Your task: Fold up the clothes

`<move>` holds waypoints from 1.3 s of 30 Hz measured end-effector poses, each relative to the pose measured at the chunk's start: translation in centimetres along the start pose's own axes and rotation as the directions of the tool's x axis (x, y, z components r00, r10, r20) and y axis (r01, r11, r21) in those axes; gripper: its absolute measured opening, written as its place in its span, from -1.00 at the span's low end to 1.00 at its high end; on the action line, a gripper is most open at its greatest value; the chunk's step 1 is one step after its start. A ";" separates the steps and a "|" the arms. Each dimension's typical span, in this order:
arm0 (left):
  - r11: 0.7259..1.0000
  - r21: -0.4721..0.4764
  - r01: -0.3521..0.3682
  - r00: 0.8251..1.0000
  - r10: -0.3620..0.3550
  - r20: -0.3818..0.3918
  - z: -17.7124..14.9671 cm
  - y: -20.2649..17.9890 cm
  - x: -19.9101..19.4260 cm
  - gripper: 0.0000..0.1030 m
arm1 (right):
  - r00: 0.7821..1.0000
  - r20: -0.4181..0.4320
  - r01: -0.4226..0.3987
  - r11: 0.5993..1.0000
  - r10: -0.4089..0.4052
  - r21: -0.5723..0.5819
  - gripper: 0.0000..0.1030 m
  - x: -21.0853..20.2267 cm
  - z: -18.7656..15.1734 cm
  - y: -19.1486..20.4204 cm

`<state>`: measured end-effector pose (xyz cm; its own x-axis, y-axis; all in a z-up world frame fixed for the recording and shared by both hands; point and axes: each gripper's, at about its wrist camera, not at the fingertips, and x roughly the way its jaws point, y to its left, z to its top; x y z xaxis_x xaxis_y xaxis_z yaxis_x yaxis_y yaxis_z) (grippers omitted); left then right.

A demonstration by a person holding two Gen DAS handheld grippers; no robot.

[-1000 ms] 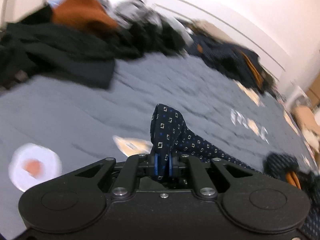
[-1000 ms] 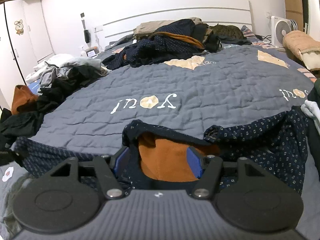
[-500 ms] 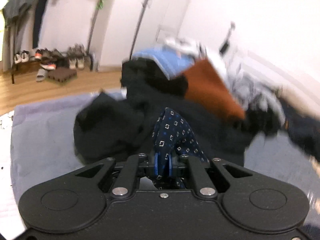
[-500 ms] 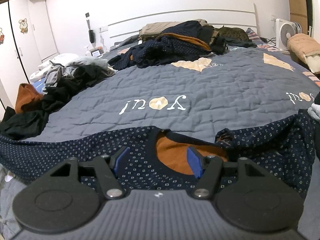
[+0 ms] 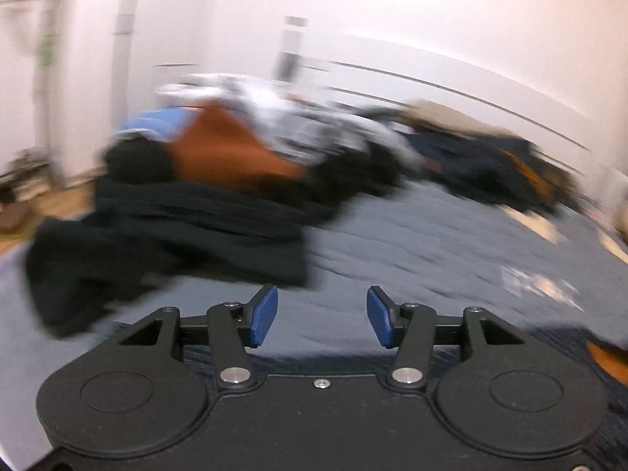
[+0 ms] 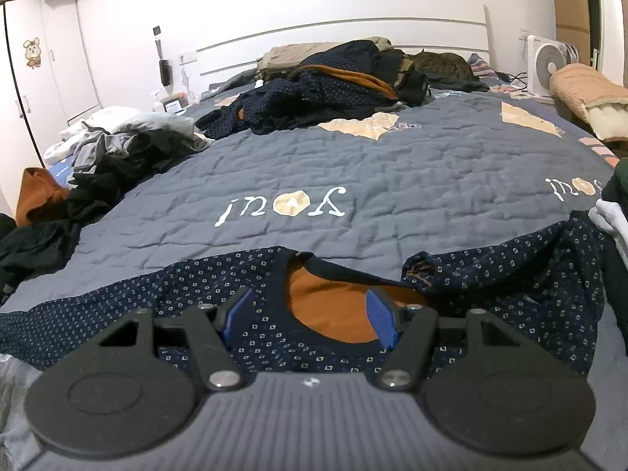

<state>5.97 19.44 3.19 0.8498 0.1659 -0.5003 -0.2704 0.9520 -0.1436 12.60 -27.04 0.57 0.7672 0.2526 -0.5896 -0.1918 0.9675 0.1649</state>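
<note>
The dotted navy sweater (image 6: 251, 337) is lying spread, unfolded, along the bed's (image 6: 353, 180) near edge; both tongs (image 5: 322, 320) (image 6: 306, 318) are being held apart, empty.

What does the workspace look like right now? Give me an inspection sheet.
Surface: grey quilted bedspread with "you" lettering, centre bare.
Job's things: navy patterned top with orange lining spread flat at the near edge, neckline facing the right claw.
Clutter: dark clothes pile by the headboard; black and grey heap along the left edge; rust garment beside it.
Grippers: left claw open, empty, view blurred; right claw open over the neckline, gripping nothing.
Cables: dark cord beside the fan.
Surroundings: white headboard, fan, white wardrobe.
</note>
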 end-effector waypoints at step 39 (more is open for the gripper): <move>0.829 0.283 0.483 0.871 -0.420 -0.256 -19.4 -16.3 -14.6 0.52 | 0.999 -0.028 -0.048 0.990 0.044 -0.133 0.23 -14.2 -14.1 3.6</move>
<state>-10.77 -3.47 -3.70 0.7375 -0.3214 -0.5939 0.3147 0.9417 -0.1189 -7.63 -26.99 -1.62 0.7403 0.2956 -0.6039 -0.3081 0.9475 0.0861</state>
